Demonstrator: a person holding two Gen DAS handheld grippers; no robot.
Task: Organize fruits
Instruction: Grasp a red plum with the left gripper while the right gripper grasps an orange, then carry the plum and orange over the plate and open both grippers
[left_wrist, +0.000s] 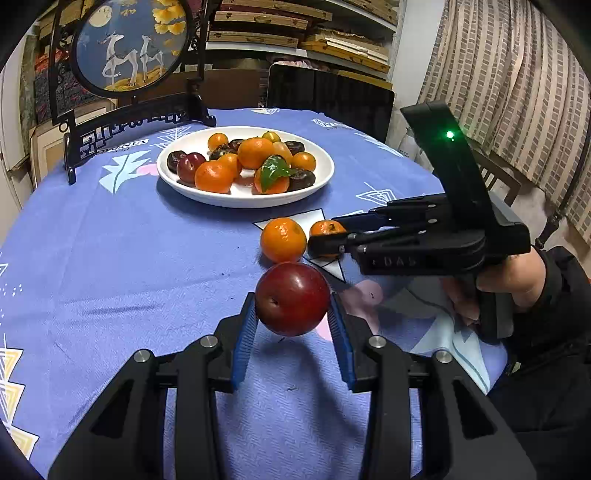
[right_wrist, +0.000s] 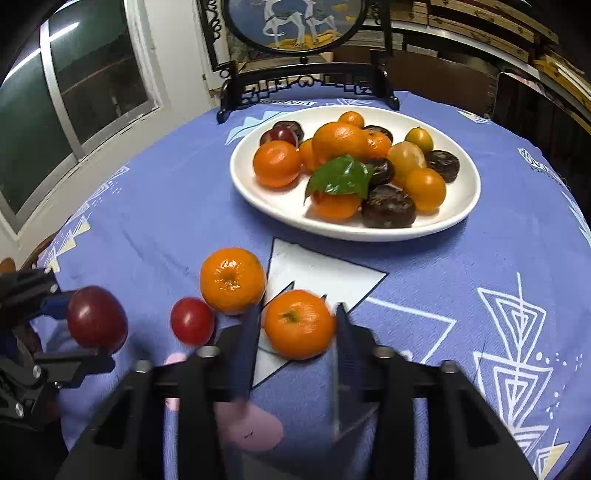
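The left gripper (left_wrist: 291, 314), a black two-finger tool with blue ribbed pads, is clamped on a round dark-red plum (left_wrist: 292, 298); both pads press its sides. The plum appears lifted just clear of the blue patterned tablecloth (left_wrist: 110, 258), judging by the shadow beneath it, though contact cannot be ruled out.

The right gripper (right_wrist: 297, 325), of the same black build, is closed on a small orange mandarin (right_wrist: 299, 324). Its fingers are motion-blurred, but they sit against both flanks of the fruit. Whether this mandarin is off the cloth cannot be told.

Just beside these, two loose fruits lie on the cloth: a second orange mandarin (right_wrist: 232, 280) and a small round red fruit (right_wrist: 192, 320), possibly a cherry tomato, the two nearly touching.

Farther out stands the white oval ceramic plate (right_wrist: 458, 214), which carries a heap of mandarins, small yellow-orange fruits, dark brown wrinkled fruits, a red plum and one green leaf. Behind it is a black carved stand with a round deer picture (left_wrist: 129, 44).

Progress assessment: most of the fruit is already on the plate, taken here as the collection point. Four pieces remain off it: two are gripped and ready for transfer, two are not yet picked up. Judged status: late stage, with two carries in hand and two pickups outstanding
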